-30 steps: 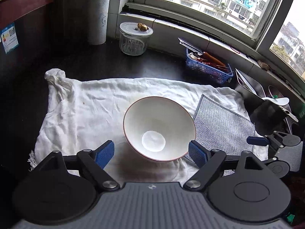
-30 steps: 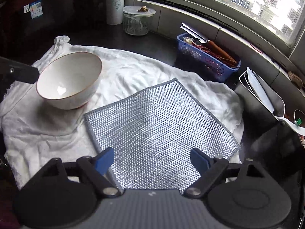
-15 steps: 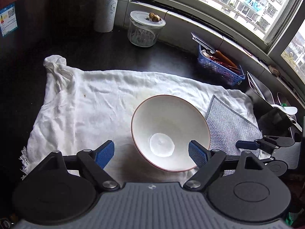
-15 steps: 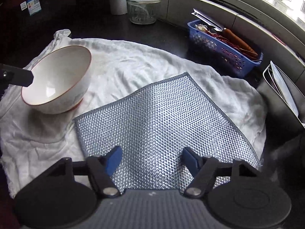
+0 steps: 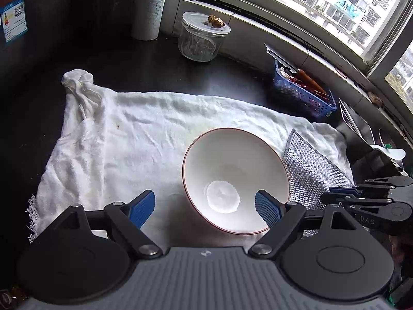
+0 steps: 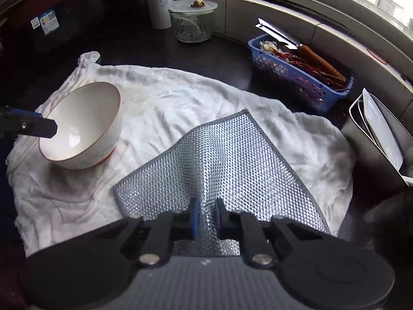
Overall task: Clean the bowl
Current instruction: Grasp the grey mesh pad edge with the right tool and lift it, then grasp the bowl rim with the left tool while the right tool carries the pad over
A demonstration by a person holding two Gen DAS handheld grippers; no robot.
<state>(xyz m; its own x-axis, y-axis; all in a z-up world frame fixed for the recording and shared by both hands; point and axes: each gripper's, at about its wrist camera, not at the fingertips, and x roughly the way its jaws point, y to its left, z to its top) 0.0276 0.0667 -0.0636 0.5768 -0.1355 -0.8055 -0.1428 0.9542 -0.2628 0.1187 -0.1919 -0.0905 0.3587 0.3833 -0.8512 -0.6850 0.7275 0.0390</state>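
While the right tongs (image 6: 205, 213) are closing, pinching the near edge of the mesh scrubbing cloth (image 6: 227, 160), the left tongs (image 5: 205, 208) stand spread near the white bowl (image 5: 235, 178).

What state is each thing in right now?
Bowl: upright on white cloth, empty, ungripped.
Mesh cloth: near edge pinched, bunched into a ridge.
Right gripper: closing on the mesh cloth.
Left gripper: open, near the bowl.
Jar: lid on.
Basket: filled, knife on top.
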